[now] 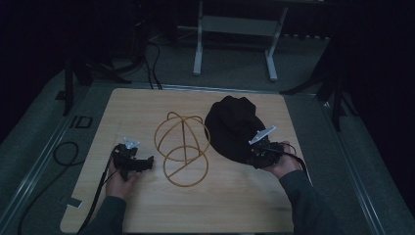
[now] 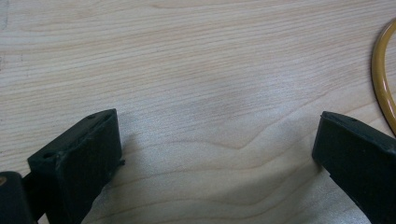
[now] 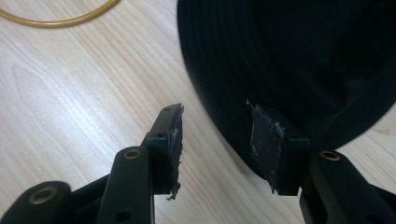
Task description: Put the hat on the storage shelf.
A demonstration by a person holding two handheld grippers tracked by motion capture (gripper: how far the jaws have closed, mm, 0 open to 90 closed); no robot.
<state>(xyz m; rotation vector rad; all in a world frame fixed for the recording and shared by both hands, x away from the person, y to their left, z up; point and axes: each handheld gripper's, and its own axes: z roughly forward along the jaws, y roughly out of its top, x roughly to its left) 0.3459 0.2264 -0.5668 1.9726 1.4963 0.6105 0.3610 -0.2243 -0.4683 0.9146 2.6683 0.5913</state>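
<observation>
A black cap (image 1: pixel 234 126) lies on the right half of the wooden table (image 1: pixel 147 210), brim toward the near right. A yellow wire hat frame (image 1: pixel 182 147) stands at the table's middle. My right gripper (image 1: pixel 255 157) sits at the brim's near edge, open; in the right gripper view the brim (image 3: pixel 299 70) edge lies between the jaws, one pad (image 3: pixel 264 136) over the fabric, my right gripper (image 3: pixel 217 135) not closed on it. My left gripper (image 1: pixel 146 164) rests on the table left of the frame, open (image 2: pixel 217 140) over bare wood, the yellow wire (image 2: pixel 382 79) at the far right.
Black cables (image 1: pixel 63 154) trail off the table's left side onto the floor. A white desk frame (image 1: pixel 235 39) stands beyond the far edge. Bare wood (image 1: pixel 225 205) stretches along the near side between the two forearms.
</observation>
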